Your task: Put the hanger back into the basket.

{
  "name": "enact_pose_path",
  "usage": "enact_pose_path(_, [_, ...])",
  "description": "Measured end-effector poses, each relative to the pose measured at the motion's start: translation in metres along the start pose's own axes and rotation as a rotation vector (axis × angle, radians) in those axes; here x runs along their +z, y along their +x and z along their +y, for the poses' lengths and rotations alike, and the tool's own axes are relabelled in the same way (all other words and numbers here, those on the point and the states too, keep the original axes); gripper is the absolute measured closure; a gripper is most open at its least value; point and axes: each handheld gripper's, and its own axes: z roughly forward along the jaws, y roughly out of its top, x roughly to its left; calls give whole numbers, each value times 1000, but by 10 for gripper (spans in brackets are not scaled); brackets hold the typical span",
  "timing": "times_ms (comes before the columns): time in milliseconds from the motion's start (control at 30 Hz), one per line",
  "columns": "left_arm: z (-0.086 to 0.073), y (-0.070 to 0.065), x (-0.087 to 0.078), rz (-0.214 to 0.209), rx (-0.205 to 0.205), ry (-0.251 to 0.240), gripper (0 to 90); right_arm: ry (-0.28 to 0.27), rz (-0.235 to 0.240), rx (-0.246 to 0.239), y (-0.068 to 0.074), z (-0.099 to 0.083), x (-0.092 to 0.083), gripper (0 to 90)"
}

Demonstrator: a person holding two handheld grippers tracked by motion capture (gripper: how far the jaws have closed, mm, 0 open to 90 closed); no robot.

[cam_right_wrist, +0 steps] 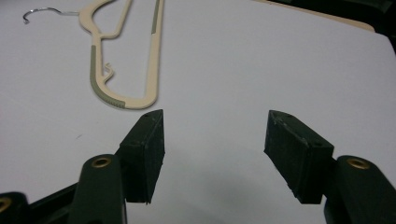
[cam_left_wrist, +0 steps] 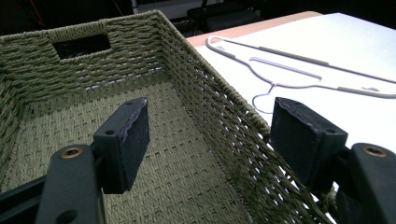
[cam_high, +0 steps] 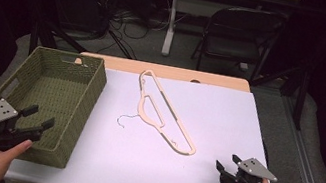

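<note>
A cream plastic hanger [cam_high: 164, 112] with grey grip strips and a thin metal hook lies flat on the white table sheet [cam_high: 205, 129], near the middle. It also appears as the hanger [cam_left_wrist: 299, 70] and the hanger [cam_right_wrist: 126, 56] in the gripper views. A green woven basket [cam_high: 55, 103] stands at the left, with nothing in it. My left gripper [cam_high: 39, 118] hovers open over the basket's near right wall, one jaw inside and one outside. My right gripper [cam_high: 226, 166] is open near the front right corner, just short of the hanger's end, holding nothing.
A wooden table edge [cam_high: 164, 70] shows beyond the sheet. Behind the table stand a dark folding chair [cam_high: 237, 33] and a white desk leg [cam_high: 170, 22] among floor cables. The basket has a handle slot [cam_left_wrist: 81, 44] in its far wall.
</note>
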Motion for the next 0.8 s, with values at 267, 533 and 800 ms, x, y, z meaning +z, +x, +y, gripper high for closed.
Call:
enact_pose_path(267, [-2, 0, -4, 5, -10, 1, 286, 15, 13, -61, 6, 8, 2, 397])
enact_pose_path(533, [-2, -1, -9, 11, -7, -6, 286, 53, 50, -51, 11, 19, 9, 408])
enact_pose_path(800, [0, -1, -9, 7, -6, -5, 286, 91, 68, -49, 14, 29, 10, 408])
